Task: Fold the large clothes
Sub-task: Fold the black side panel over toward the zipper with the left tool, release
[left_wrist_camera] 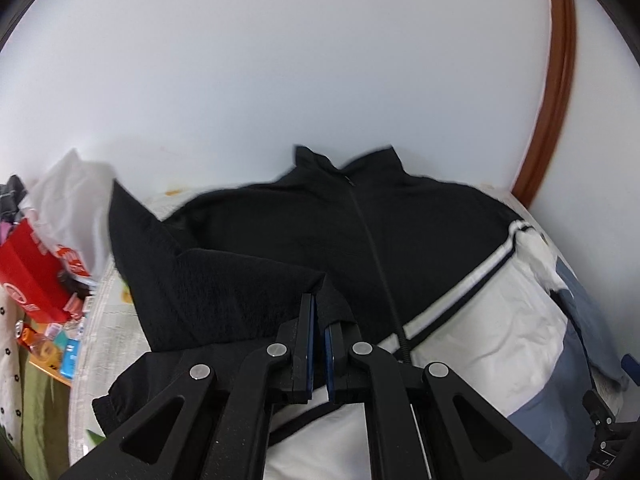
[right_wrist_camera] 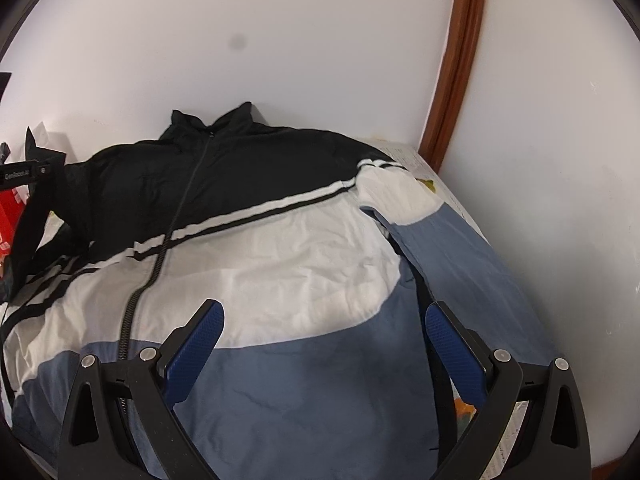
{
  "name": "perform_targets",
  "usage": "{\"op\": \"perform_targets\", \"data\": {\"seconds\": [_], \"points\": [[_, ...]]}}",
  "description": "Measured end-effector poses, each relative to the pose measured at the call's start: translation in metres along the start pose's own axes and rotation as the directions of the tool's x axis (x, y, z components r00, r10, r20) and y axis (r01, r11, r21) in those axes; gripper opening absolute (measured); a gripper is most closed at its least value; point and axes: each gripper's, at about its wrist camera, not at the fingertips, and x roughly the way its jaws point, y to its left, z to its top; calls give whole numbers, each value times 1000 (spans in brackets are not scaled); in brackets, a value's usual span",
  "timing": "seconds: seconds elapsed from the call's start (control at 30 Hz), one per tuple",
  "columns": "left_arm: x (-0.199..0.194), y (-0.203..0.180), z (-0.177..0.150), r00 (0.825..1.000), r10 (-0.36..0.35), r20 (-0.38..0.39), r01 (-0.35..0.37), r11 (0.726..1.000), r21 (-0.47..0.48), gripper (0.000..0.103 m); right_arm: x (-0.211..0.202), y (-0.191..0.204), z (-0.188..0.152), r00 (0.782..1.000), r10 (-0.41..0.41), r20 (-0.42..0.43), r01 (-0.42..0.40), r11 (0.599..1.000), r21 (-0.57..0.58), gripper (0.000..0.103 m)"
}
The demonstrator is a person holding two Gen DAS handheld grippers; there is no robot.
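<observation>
The left hand-held gripper has its blue pads pressed together on the black sleeve of a zip-up jacket, pinching the cuff end, with the sleeve drawn across the jacket's front just ahead of the fingers. The right hand-held gripper is spread wide and holds nothing, its blue pads hovering over the jacket's blue hem panel.

The jacket lies face up and zipped, spread out ahead of both grippers with its collar at the far end against the white wall. It is black across the shoulders, then white below two slanted black-and-white stripes, then grey-blue at the bottom. Its other sleeve, white turning blue, lies straight along the right side of the right gripper, just beside the body.

The jacket rests on a pale patterned cover; whether a bed or bench lies beneath cannot be told. Left of the left gripper sit a red carton and a white plastic bag among small clutter. A brown wooden door frame rises far right.
</observation>
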Motion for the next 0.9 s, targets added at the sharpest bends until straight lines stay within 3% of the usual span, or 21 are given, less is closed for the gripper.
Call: {"op": "perform_targets", "data": {"seconds": [0.2, 0.27, 0.37, 0.43, 0.67, 0.83, 0.9], "points": [[20, -21, -11, 998, -29, -61, 30, 999, 24, 6, 9, -10, -8, 1000, -10, -21, 10, 1000, 2, 100], [21, -21, -13, 995, -41, -87, 43, 999, 23, 13, 10, -8, -9, 1000, -11, -23, 11, 1000, -11, 100], [10, -17, -17, 991, -95, -93, 95, 995, -8, 37, 7, -4, -7, 1000, -6, -10, 6, 999, -33, 100], [-2, -14, -20, 989, -129, -69, 128, 992, -14, 64, 3, 2, -5, 1000, 10, 4, -10, 999, -46, 100], [-56, 16, -29, 994, -110, 23, 110, 994, -19, 68, -11, 34, 12, 994, 98, 49, -93, 991, -93, 100], [-68, 75, -57, 1000, 14, 10, -13, 997, -72, 71, -17, 75, 32, 976, 198, 89, -181, 969, -170, 99], [-69, 97, -69, 999, 41, -12, -42, 994, -105, 71, -13, 93, 41, 970, 226, 90, -205, 958, -202, 94]]}}
